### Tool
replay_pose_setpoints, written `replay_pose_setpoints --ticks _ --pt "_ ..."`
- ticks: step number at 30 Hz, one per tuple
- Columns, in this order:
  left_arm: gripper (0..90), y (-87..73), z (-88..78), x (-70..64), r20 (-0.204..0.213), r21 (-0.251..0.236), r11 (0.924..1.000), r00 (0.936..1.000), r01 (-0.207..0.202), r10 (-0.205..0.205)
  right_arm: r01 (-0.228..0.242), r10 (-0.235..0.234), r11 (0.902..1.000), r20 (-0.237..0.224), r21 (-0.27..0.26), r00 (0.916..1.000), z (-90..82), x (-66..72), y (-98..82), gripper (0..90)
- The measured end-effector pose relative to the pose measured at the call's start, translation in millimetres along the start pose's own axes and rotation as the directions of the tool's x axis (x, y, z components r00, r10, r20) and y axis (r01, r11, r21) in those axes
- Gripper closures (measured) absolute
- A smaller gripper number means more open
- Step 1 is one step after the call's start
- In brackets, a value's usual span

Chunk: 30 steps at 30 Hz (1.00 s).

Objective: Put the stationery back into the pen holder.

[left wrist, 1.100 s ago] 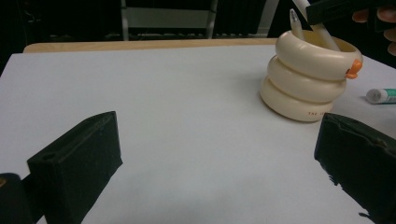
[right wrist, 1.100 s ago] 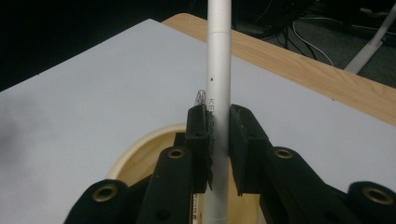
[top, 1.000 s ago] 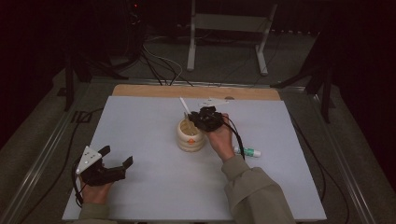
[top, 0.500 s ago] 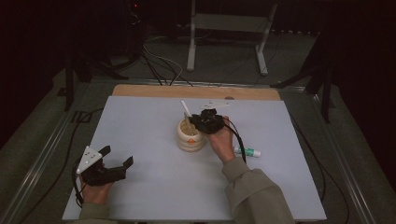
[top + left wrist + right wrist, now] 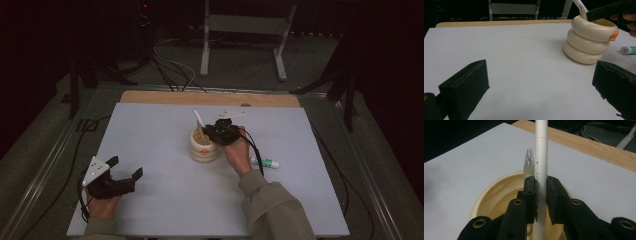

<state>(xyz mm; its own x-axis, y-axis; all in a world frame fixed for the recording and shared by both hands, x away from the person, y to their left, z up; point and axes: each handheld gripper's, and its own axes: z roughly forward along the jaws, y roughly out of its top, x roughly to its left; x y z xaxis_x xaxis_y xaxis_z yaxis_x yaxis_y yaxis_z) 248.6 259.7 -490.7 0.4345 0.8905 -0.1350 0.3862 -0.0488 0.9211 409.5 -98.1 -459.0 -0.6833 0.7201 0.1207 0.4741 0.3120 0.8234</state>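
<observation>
A cream ribbed cup point(image 5: 204, 147) stands at the middle of the white table. My right gripper point(image 5: 212, 131) hovers over the cup's rim, shut on a white pen point(image 5: 199, 120) that leans up and to the left out of the cup. In the right gripper view the jaws point(image 5: 541, 182) clamp the white pen point(image 5: 541, 157) upright over the cup's mouth point(image 5: 499, 195), and a second pen with a clear tip point(image 5: 529, 162) stands just behind. My left gripper point(image 5: 125, 167) rests at the near left, open and holding nothing point(image 5: 539, 82), with the cup point(image 5: 587, 42) off to its right.
A small white and green tube point(image 5: 265, 162) lies on the table right of the right hand, and it is the tube point(image 5: 628, 50) beyond the cup in the left gripper view. A wooden strip point(image 5: 210, 98) runs along the table's far edge. Cables and a stand's legs point(image 5: 240, 45) lie on the floor behind.
</observation>
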Motion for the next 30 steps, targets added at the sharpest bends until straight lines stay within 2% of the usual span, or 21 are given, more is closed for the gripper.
replay_pose_setpoints --ticks 2,4,7,12,16,18,23,30 --pt "1.0 0.0 -0.3 0.1 0.000 0.000 1.0000 1.0000 0.001 -0.001 0.006 -0.007 0.9997 -0.025 -0.025 0.9997 -1.7 0.2 -1.1 65.3" --pt "1.0 -0.1 0.0 0.2 0.001 -0.001 1.0000 1.0000 0.003 -0.003 0.001 -0.004 0.9980 -0.061 -0.063 0.9981 -5.4 0.1 -0.7 56.8" --pt "1.0 0.0 0.1 -0.4 0.000 0.000 1.0000 1.0000 -0.001 0.001 0.001 -0.008 0.9959 -0.071 -0.090 0.9975 -9.8 0.5 2.0 43.9" --pt "1.0 0.0 0.0 -0.2 0.000 0.000 1.0000 1.0000 0.000 0.000 -0.015 0.012 0.9976 -0.041 -0.068 0.9991 -10.6 0.6 5.4 13.1" --pt "1.0 0.0 0.0 -0.4 0.000 0.000 1.0000 1.0000 0.000 0.000 -0.045 0.044 0.9984 -0.017 -0.035 0.9989 -10.3 -3.0 4.7 4.7" --pt "1.0 -0.1 0.2 -0.4 0.001 0.001 1.0000 1.0000 0.001 -0.001 -0.060 0.059 0.9981 -0.023 -0.018 0.9980 -10.1 -5.8 3.9 2.7" --pt "1.0 0.0 -0.1 -0.3 0.001 0.000 1.0000 1.0000 0.001 -0.001 -0.056 0.057 0.9976 -0.033 0.042 0.9978 -11.4 -10.7 2.1 0.0" --pt "1.0 0.0 -0.2 -0.6 0.002 -0.001 1.0000 1.0000 0.000 0.000 -0.025 0.030 0.9922 -0.037 0.122 0.9989 -18.1 -16.3 1.2 0.0"
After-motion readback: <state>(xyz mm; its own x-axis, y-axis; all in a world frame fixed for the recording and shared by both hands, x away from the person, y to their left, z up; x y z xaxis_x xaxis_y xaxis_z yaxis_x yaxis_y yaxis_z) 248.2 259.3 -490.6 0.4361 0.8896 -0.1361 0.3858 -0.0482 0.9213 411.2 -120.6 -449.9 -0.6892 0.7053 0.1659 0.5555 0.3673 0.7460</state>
